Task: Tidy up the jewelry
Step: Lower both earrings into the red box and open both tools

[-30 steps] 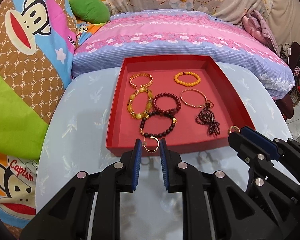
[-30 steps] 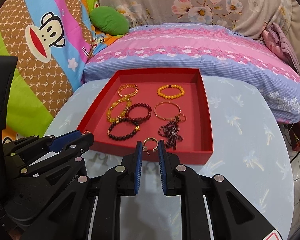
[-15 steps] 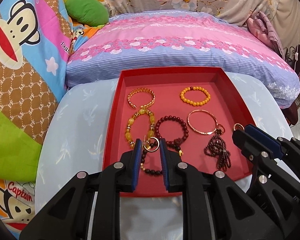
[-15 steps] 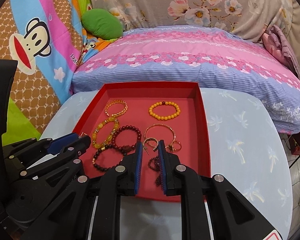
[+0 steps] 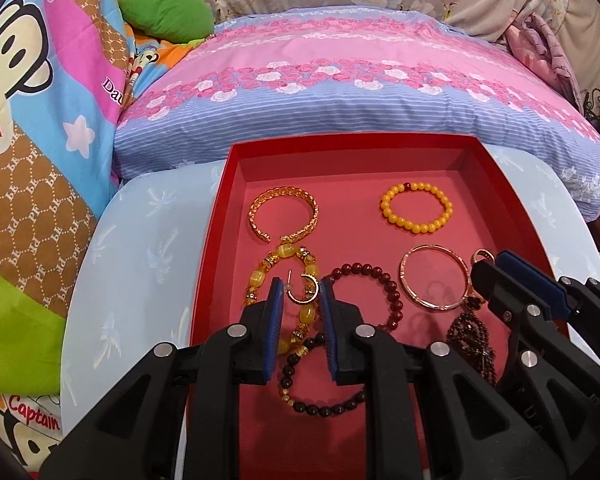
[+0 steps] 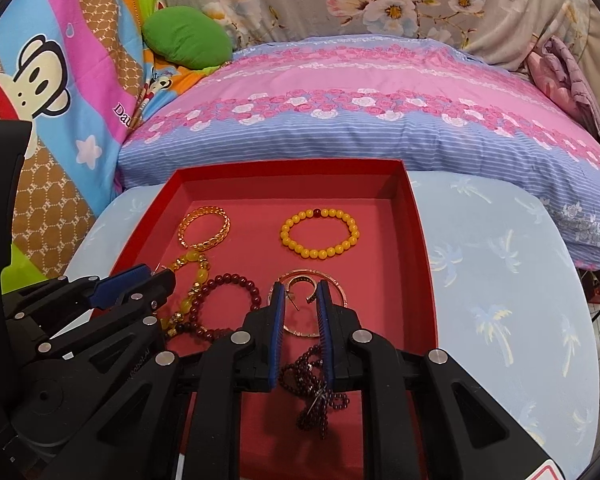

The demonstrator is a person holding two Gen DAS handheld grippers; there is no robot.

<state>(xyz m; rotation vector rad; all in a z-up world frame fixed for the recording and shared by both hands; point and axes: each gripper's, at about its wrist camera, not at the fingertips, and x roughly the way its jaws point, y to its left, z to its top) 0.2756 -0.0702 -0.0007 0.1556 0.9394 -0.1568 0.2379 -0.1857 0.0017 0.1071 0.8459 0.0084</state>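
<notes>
Now both tongs, earrings gripped, farther over the tray.

Pale blue palm-print table bearing a red tray

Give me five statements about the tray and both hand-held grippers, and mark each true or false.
1. Each hand-held gripper holds a gold hoop earring. True: left hand-held gripper, right hand-held gripper.
2. The tray is blue. False: it is red.
3. The yellow bead bracelet lies near the tray's far wall. True.
4. The tray sits on the pink pillow. False: it sits on the light blue table.
5. The dark red bead bracelet is outside the tray. False: it lies inside.
</notes>
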